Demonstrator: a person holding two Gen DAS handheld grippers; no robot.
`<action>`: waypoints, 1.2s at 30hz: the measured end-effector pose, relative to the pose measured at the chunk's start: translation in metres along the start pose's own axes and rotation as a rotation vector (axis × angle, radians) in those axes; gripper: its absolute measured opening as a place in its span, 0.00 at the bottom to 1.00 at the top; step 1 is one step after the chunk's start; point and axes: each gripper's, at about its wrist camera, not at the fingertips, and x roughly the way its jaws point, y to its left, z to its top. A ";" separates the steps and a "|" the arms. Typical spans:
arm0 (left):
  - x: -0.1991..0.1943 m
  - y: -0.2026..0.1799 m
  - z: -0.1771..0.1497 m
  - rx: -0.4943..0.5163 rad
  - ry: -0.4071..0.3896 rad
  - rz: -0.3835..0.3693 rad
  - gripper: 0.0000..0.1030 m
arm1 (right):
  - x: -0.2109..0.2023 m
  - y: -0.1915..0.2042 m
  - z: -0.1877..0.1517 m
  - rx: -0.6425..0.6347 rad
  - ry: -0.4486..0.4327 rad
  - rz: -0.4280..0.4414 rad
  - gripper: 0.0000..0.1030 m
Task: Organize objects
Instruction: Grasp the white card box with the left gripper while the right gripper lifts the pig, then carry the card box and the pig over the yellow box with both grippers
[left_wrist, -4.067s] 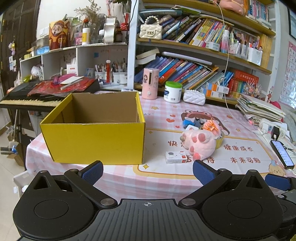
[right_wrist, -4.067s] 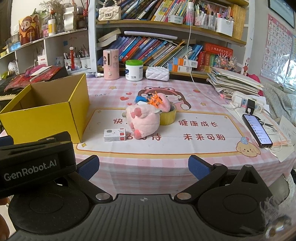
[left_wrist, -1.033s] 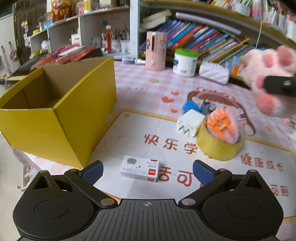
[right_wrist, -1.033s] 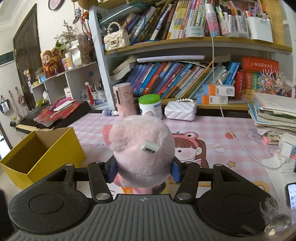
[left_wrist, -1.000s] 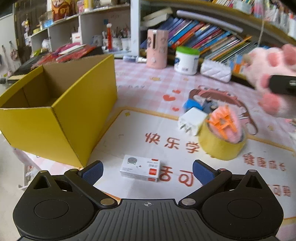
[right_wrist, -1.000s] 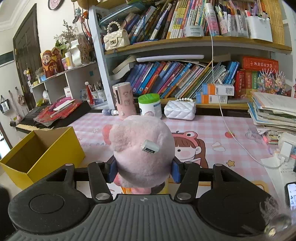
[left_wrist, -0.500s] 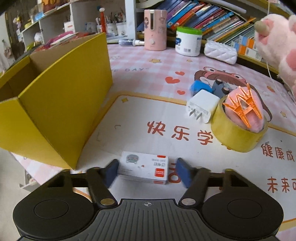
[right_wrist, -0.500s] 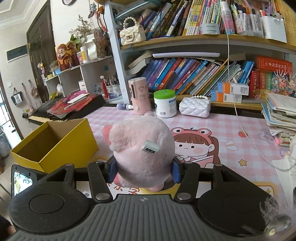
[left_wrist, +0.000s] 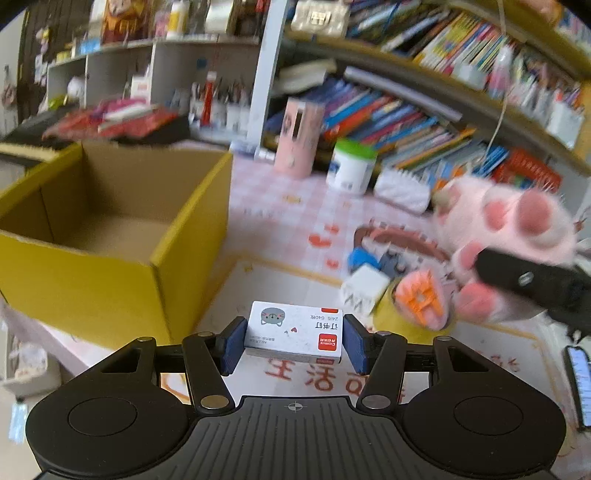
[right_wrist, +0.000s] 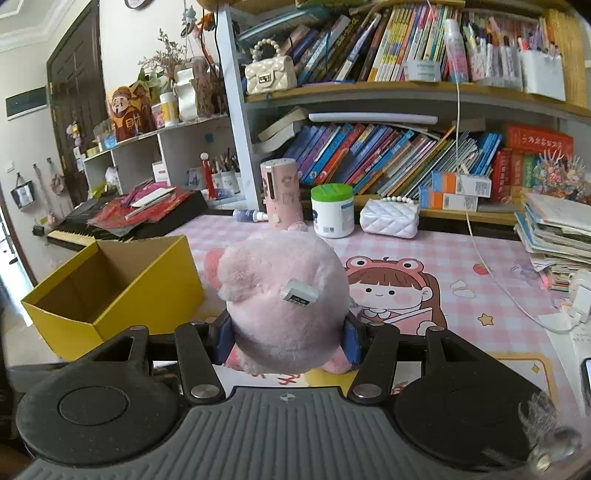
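Observation:
My left gripper (left_wrist: 293, 343) is shut on a small white staple box (left_wrist: 295, 334) with a grey cat face and a red label, held off the table. To its left stands an open yellow cardboard box (left_wrist: 110, 236). My right gripper (right_wrist: 286, 341) is shut on a pink plush toy (right_wrist: 280, 299), held in the air; the plush toy (left_wrist: 509, 236) and a black finger (left_wrist: 532, 280) of that gripper also show at the right of the left wrist view. The yellow box (right_wrist: 110, 291) lies to the plush's lower left.
On the pink mat lie a yellow tape roll (left_wrist: 402, 317) with an orange clip (left_wrist: 419, 297), a white charger (left_wrist: 364, 290) and a blue item (left_wrist: 360, 256). A pink tumbler (right_wrist: 280, 192), a green-lidded jar (right_wrist: 331, 210) and a white purse (right_wrist: 389, 218) stand before the bookshelves. A phone (left_wrist: 580, 387) lies at the right.
My left gripper's jaws went from wide apart to shut on the staple box and lifted it off the mat. The right gripper carried the plush leftward, nearer the yellow box.

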 end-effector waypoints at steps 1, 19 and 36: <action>-0.006 0.005 0.001 0.004 -0.016 -0.011 0.52 | -0.003 0.006 -0.001 0.002 -0.005 -0.008 0.51; -0.097 0.151 -0.016 -0.014 -0.036 -0.008 0.52 | -0.018 0.177 -0.063 0.024 0.173 -0.018 0.51; -0.137 0.216 -0.029 -0.001 -0.052 -0.008 0.52 | -0.022 0.263 -0.098 0.049 0.299 0.033 0.51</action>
